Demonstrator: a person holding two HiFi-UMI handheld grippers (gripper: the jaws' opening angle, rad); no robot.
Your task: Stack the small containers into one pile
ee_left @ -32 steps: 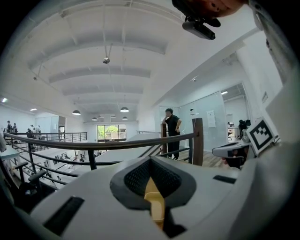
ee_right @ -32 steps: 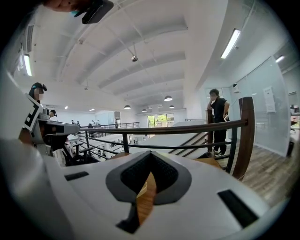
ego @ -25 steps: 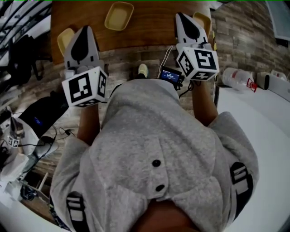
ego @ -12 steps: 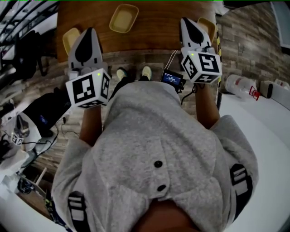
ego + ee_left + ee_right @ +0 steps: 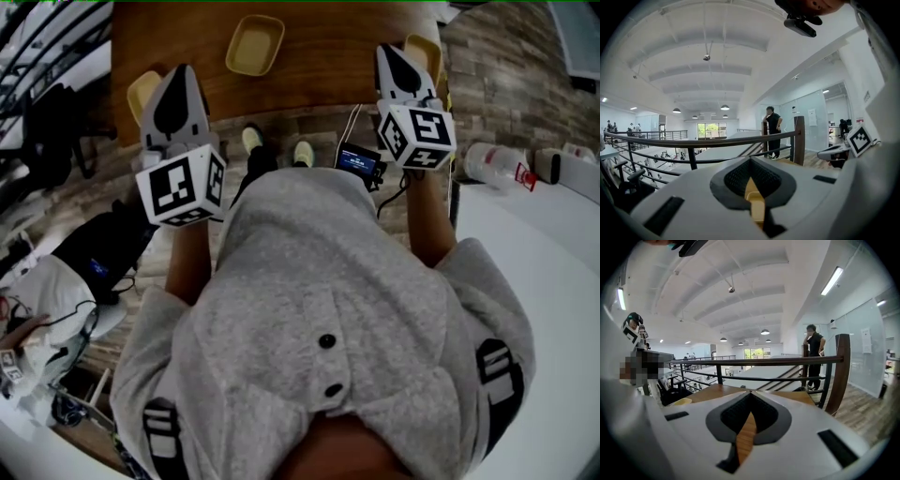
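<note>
Three small yellow containers lie on the wooden table (image 5: 319, 56). One container (image 5: 255, 44) lies in the open at mid-table. A second container (image 5: 141, 89) shows beside my left gripper (image 5: 181, 70), and a third container (image 5: 424, 49) peeks out behind my right gripper (image 5: 387, 49). Both grippers hover over the table's near edge, apart from the containers, shut with nothing held. In the left gripper view the left gripper (image 5: 750, 160) shows a yellow sliver through its slit. In the right gripper view the right gripper (image 5: 750, 393) shows wood through its slit, with a container (image 5: 682, 401) to its left.
A metal railing (image 5: 693, 145) with a wooden post (image 5: 836, 376) runs behind the table, and a person (image 5: 773, 131) stands by it. A small screen device (image 5: 356, 157) hangs at my waist. A white surface with a bottle (image 5: 492, 164) lies at right, and cables and gear lie on the floor at left.
Both grippers stay shut and hold about the same place at the table's near edge. The feet below have stepped closer to the table, and the view has shifted slightly.
</note>
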